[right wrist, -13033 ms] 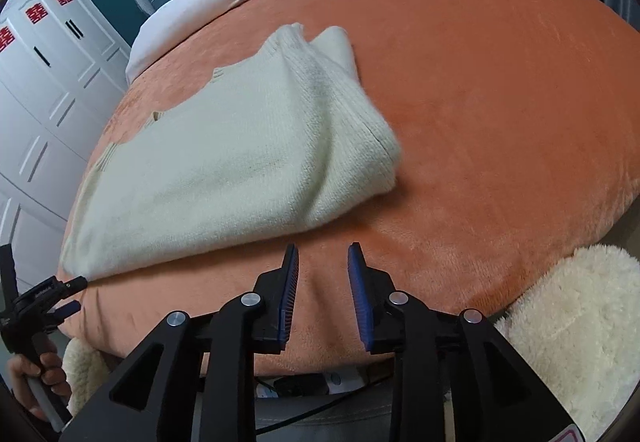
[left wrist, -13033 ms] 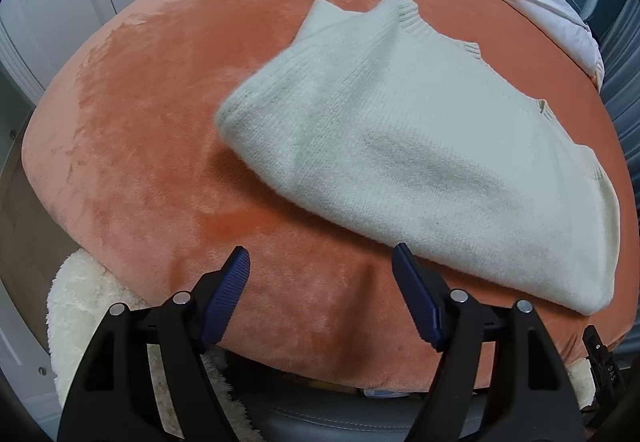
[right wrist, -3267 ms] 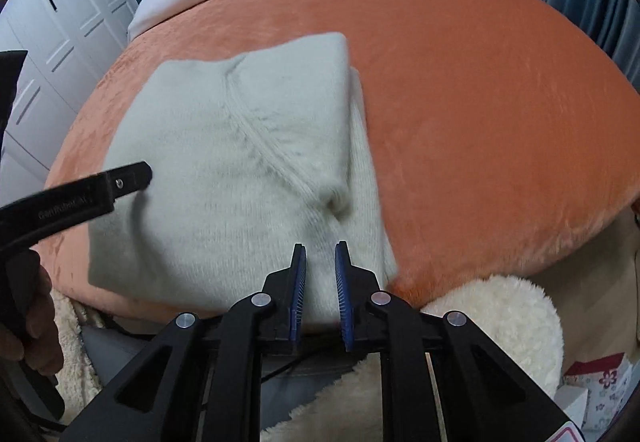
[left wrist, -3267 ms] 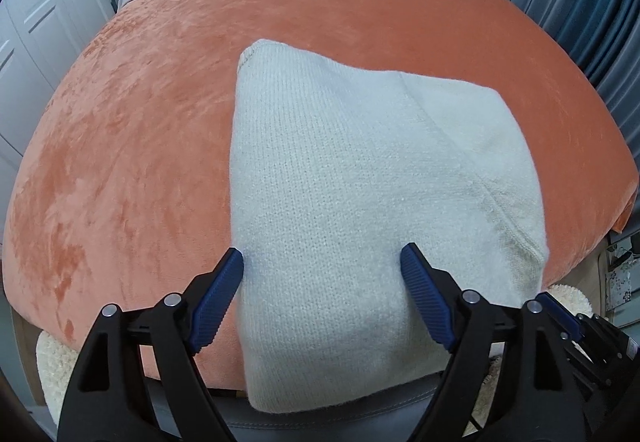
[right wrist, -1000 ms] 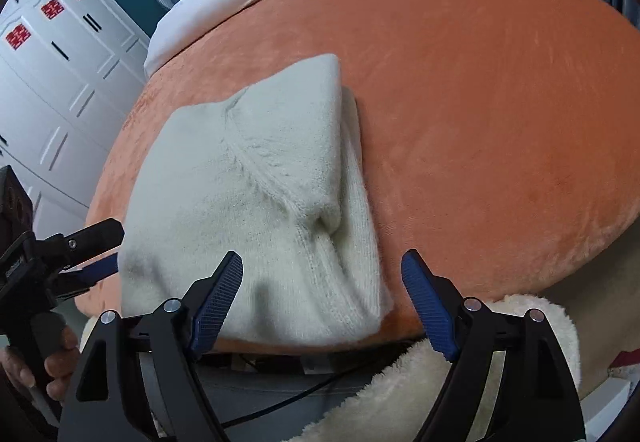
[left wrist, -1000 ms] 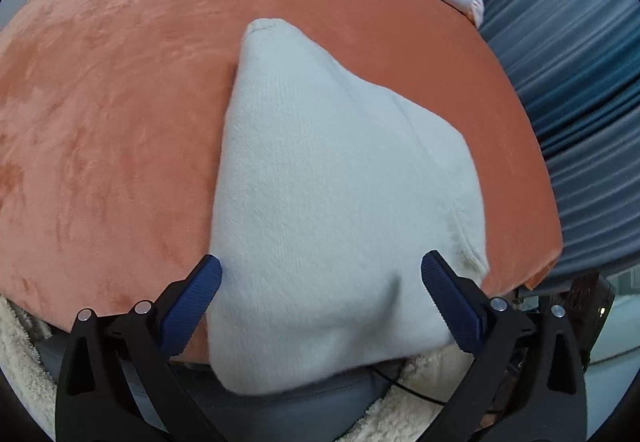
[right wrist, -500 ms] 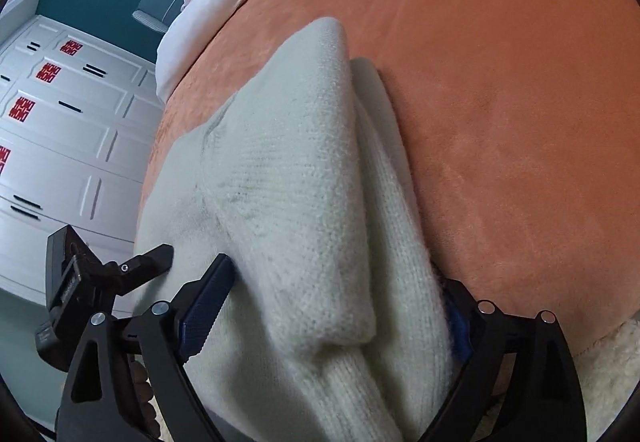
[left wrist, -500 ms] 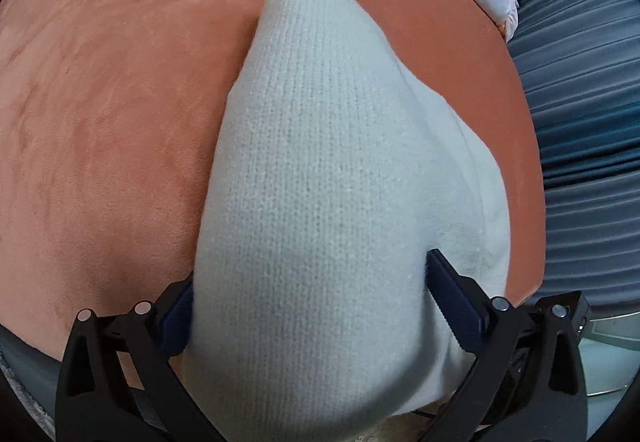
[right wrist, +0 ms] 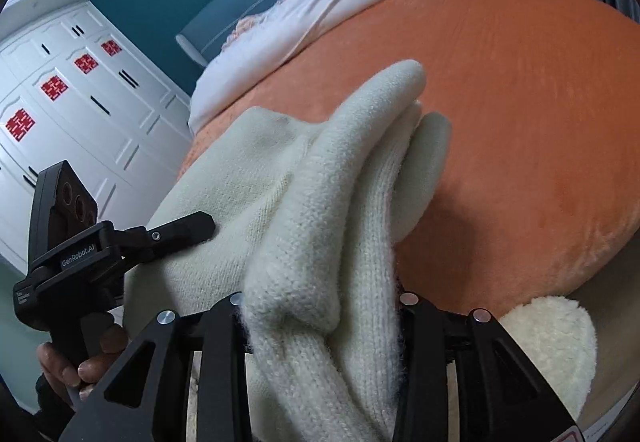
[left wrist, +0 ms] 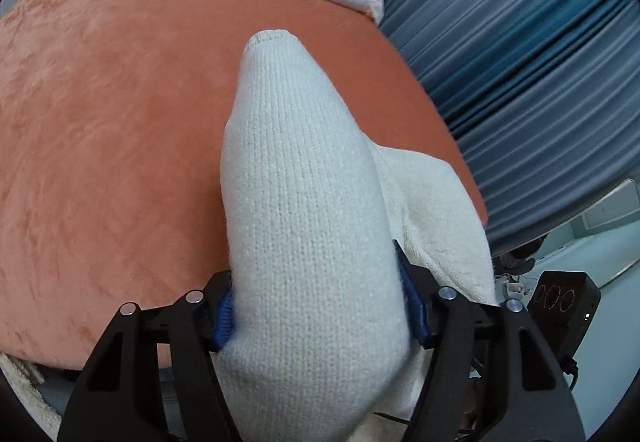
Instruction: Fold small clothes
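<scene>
Item: cream knit sweater (left wrist: pixel 304 210), folded, its near edge bunched and raised off the orange bed (left wrist: pixel 100 130), the far end resting on it. My left tongs (left wrist: pixel 320 312) pinch one thick fold between blue pads (left wrist: pixel 225 316); my right tongs (right wrist: pixel 320 306) clamp the adjoining bundled layers. Beyond: white bedding (right wrist: pixel 304 26), blue curtains (left wrist: pixel 520 54), white wardrobe (right wrist: pixel 72 106).
</scene>
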{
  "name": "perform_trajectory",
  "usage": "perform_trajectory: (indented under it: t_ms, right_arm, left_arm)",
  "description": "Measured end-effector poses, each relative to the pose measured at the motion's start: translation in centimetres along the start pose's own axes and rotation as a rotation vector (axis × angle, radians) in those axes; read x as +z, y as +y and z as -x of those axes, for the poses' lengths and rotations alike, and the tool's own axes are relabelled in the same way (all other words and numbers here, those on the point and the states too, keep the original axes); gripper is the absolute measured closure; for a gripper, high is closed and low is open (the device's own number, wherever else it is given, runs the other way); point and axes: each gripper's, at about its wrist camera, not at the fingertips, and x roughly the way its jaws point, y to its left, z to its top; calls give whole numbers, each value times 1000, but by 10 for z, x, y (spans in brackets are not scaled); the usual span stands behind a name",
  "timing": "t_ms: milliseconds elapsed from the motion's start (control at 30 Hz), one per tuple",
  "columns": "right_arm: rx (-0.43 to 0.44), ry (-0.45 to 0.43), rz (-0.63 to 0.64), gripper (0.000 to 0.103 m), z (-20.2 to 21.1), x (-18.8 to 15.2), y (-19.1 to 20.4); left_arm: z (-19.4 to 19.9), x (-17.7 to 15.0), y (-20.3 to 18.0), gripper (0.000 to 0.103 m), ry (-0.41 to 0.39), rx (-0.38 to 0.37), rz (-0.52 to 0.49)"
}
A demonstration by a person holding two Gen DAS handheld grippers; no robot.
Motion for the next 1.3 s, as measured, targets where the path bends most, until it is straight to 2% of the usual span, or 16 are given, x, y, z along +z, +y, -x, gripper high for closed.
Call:
perform_trajectory:
  t_ms: [133,267,400,467,500,567,600,633,667,733,833,933,967,1033,1200,1300]
  right_arm:
    - [18,-146,118,69,49,26,45]
    - [110,-236,226,68,69,48,100]
    - [212,-189,253,64,27,50,128]
    - [252,-89,234,51,-22,38,124]
    - [240,-43,236,48,-49,27,119]
    - [102,79,224,47,-113,-5,97]
    - [5,148,220,53,-135,-20,88]
    - [-43,207,211,74,-146,-36,79]
    - [-34,226,197,81,-144,-47,77]
    - [-14,202,194,81,-124,-59,79]
    - [-23,212,246,81,-112,-63,92]
    - [-64,216,261,42,-124,-61,95]
    - [-74,224,242,41,-132,-60,92]
    - [-72,263,198,42,-143,-61,86]
    - [-139,341,234,68,-176,-70,78]
    - [-186,356,300,68,-185,-76,76]
  left_arm:
    - [61,23,-34,40,-147,-58,-87]
    - [131,41,-27,39,-286,-66,-117]
    - [158,51,30,29,-336,30,-65]
    - [148,46,75,14,-341,131,-39]
    - [133,41,104,7,-336,205,-25]
    - [93,25,165,12,-219,403,45]
    - [80,13,190,34,-154,484,96]
    - [73,-3,207,44,-86,513,143]
    - [74,-16,216,44,-71,487,174]
    - [91,-46,218,34,-134,466,207]
    - [90,-66,213,30,-127,468,195]
    - [87,-70,218,26,-110,414,209]
    - [86,-72,222,26,-101,403,216]
    - [78,-74,224,26,-86,421,203]
    - [47,-77,251,30,23,535,226]
    - [39,-77,259,30,47,550,246]
